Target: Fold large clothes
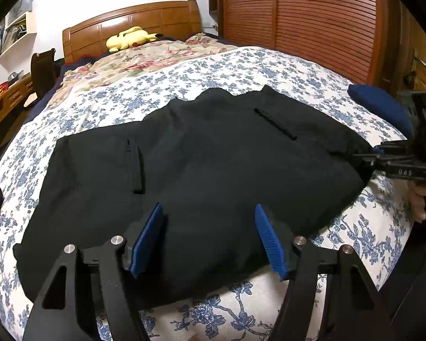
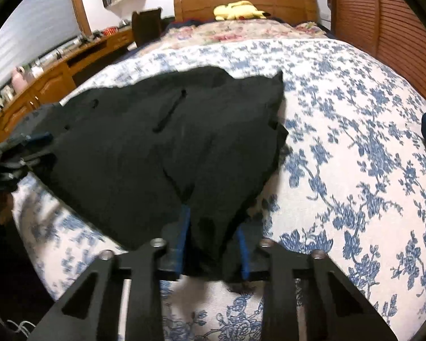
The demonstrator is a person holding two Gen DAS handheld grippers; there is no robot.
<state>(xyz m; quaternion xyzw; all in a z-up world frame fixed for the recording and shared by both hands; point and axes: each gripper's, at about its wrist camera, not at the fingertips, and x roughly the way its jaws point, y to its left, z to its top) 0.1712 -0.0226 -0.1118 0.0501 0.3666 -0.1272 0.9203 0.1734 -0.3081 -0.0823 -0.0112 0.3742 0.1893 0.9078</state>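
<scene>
A large black garment (image 1: 201, 170) with two slit pockets lies spread flat on the bed; it also shows in the right wrist view (image 2: 162, 142). My left gripper (image 1: 208, 213) hovers over its near edge, jaws wide apart and empty. My right gripper (image 2: 213, 221) has its blue pads on either side of a bunched near corner of the garment, the cloth filling the gap between them. The right gripper also shows at the garment's right edge in the left wrist view (image 1: 383, 156).
The bed has a blue-flowered white cover (image 1: 269, 68) and a rose-patterned quilt (image 1: 144, 56) at the head. A yellow plush toy (image 1: 130, 38) lies by the wooden headboard. A dark blue cushion (image 1: 380, 105) lies at the right. A wooden wardrobe (image 1: 298, 8) stands right, a desk (image 2: 56, 71) left.
</scene>
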